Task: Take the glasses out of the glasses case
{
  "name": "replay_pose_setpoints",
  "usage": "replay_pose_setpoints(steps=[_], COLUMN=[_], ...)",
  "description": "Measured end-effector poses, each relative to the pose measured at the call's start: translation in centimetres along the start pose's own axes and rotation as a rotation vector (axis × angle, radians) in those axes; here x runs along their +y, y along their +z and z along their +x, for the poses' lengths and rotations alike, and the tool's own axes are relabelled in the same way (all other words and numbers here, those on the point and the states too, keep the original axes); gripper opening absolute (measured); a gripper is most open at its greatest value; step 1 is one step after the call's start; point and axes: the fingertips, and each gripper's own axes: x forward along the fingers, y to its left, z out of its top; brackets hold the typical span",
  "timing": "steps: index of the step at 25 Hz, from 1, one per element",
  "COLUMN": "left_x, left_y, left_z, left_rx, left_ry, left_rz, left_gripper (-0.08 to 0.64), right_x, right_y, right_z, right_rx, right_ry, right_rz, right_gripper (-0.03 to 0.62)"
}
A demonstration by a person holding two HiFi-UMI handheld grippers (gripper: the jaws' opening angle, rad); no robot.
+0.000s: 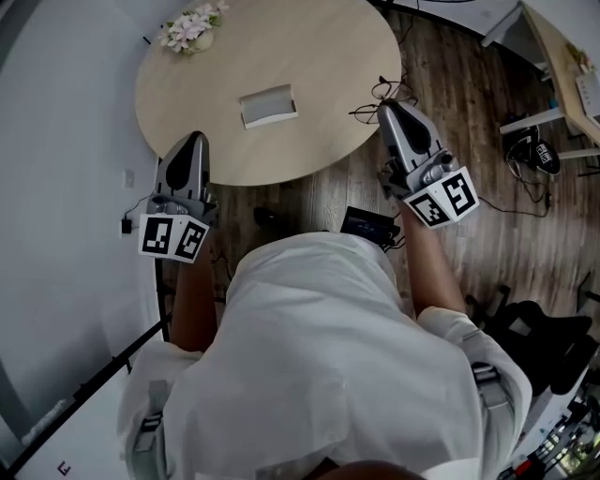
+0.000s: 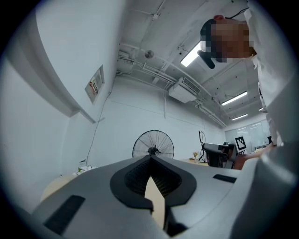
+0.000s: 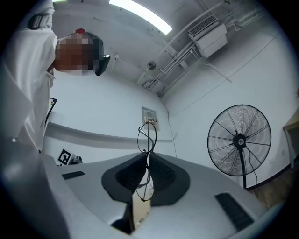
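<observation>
The grey glasses case (image 1: 268, 105) lies open in the middle of the round wooden table (image 1: 319, 56). My right gripper (image 1: 387, 105) is off the table's right edge, over the floor, shut on thin wire-rimmed glasses (image 1: 373, 98). In the right gripper view the glasses (image 3: 146, 138) stand upright between the closed jaws of the right gripper (image 3: 145, 156), one round lens above the tips and one below. My left gripper (image 1: 195, 139) hovers at the table's near left edge. Its jaw tips meet in the left gripper view (image 2: 150, 158) with nothing between them.
A small bunch of flowers (image 1: 191, 28) sits at the table's far left. Cables and a black device (image 1: 367, 225) lie on the wooden floor by my feet. A desk (image 1: 562, 56) stands at the far right. A standing fan (image 3: 239, 140) is by the wall.
</observation>
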Motion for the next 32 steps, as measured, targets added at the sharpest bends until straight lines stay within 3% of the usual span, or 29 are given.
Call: replay_pose_setpoints(steps=[3, 10, 15, 18, 22, 26, 32], left_x=[-4.8, -9.1, -9.5, -9.2, -10.5, -11.6, -11.3], left_y=[-0.6, -3.7, -5.3, -5.4, -5.7, -5.9, -6.5], left_z=[-2.0, -6.0, -8.1, -9.6, -10.5, -12.4, -17.8], left_rx=[0.01, 0.088, 0.095, 0.109, 0.128, 0.138, 0.157], left_ry=[-0.008, 0.022, -0.016, -0.008, -0.083, -0.173, -0.228], left_rz=[0.006, -0.033, -0.181, -0.168, -0.119, -0.163, -0.167], left_gripper=[0.012, 0.012, 0.012, 0.012, 0.012, 0.012, 0.012], right_x=[0.2, 1.7, 3.4, 5.3, 7.9, 11.2, 17.6], right_y=[-0.1, -3.2, -5.0, -5.8, -5.9, -5.9, -7.8], right_z=[-4.5, -10.1, -11.2, -11.4, -12.2, -12.7, -13.6], right_rx=[0.014, 0.052, 0.081, 0.095, 0.116, 0.148, 0.234], right_ry=[-0.016, -0.034, -0.033, -0.035, -0.053, -0.069, -0.07], right_rz=[0.012, 0.078, 0.096, 0.104, 0.074, 0.042, 0.035], right_gripper=[0.037, 0.037, 0.037, 0.037, 0.037, 0.037, 0.037])
